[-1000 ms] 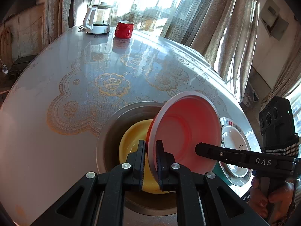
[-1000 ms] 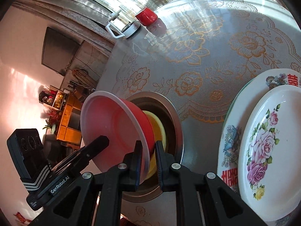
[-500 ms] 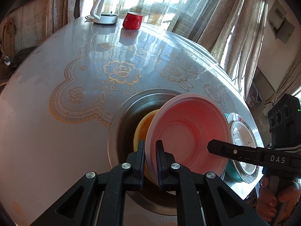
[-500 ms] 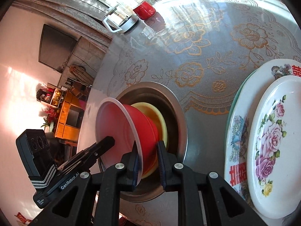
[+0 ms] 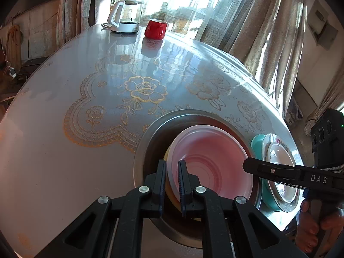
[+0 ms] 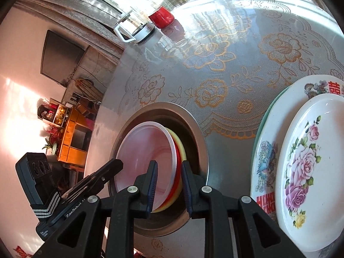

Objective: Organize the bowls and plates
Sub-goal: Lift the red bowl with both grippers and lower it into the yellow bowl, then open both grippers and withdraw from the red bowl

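Note:
A red bowl with a white rim (image 5: 210,161) (image 6: 148,157) sits nested on a yellow bowl (image 6: 182,150) inside a large steel basin (image 5: 150,137) (image 6: 200,142). My left gripper (image 5: 172,182) is shut on the red bowl's near rim. My right gripper (image 6: 168,185) has its jaws apart, straddling the opposite rims of the red and yellow bowls. The yellow bowl shows only as an edge in the left wrist view (image 5: 166,157).
A stack of plates stands right of the basin: a floral white plate (image 6: 309,172) on a larger patterned plate (image 6: 268,161) over a teal one (image 5: 258,142). A glass kettle (image 5: 125,17) and a red cup (image 5: 155,29) stand at the table's far edge.
The red bowl came down from a tilted, raised position into the basin and now rests on the yellow bowl. My right gripper has opened off its rim.

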A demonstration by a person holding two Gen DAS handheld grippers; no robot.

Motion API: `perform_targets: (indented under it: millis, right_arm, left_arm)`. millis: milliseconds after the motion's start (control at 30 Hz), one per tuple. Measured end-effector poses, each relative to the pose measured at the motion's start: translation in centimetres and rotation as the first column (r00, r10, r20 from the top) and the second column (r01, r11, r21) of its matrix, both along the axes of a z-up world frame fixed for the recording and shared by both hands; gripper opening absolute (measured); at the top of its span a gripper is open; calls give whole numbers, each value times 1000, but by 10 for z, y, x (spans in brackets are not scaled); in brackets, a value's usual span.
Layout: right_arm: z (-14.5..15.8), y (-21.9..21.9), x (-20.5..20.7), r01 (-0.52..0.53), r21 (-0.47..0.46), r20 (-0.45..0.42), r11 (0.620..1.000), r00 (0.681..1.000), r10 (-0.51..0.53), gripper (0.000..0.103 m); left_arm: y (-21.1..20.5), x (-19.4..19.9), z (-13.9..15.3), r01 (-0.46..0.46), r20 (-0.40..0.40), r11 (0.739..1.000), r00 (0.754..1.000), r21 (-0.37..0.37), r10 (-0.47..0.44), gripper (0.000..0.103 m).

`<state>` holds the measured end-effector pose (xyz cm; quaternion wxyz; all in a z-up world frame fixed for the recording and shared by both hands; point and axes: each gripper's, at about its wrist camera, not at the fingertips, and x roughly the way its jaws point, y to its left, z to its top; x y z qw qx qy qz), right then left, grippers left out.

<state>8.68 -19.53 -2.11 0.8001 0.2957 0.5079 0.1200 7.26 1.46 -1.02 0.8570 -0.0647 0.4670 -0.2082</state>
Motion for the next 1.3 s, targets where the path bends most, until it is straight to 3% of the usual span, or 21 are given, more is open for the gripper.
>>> perform_targets:
  millis: [367,467,533,667,800,1033,1200,1300]
  right_arm:
    - [2,1,1,-15,-33,29,999,999,16,27]
    - [4,-3,-3,-2,-40,44,999,999,4,27]
    - [6,-5,-6,6,-41,59,999,998,-3,27]
    - [7,-8,-10,15,-37,70,999,997,-12,27]
    - [13,-9,-15,26,-63,107,998,994,-19,27]
    - [21,-11,-29,61,-132,161,989,986,-39,30]
    - [23,-15,-36,84,-177,164,981,985,-55,30]
    - [22,-19,-39,98,-182,159,978,985,-69,31]
  left_arm:
    - [1,-1,2,0,13,1000,1000,-15,0,13]
    - [1,-3,2,-7,21,1000,1000,-18,8,23]
    - [1,-5,3,-14,37,1000,999,-2,14,37]
    - [-2,-8,7,-17,72,999,997,29,15,40]
    - [-4,-12,12,-23,111,998,994,60,16,54]
    - [-2,-20,19,-42,172,994,985,100,24,65]
    - [5,-23,21,-70,187,993,981,94,51,71]
    - [13,-23,20,-95,187,992,979,79,79,80]
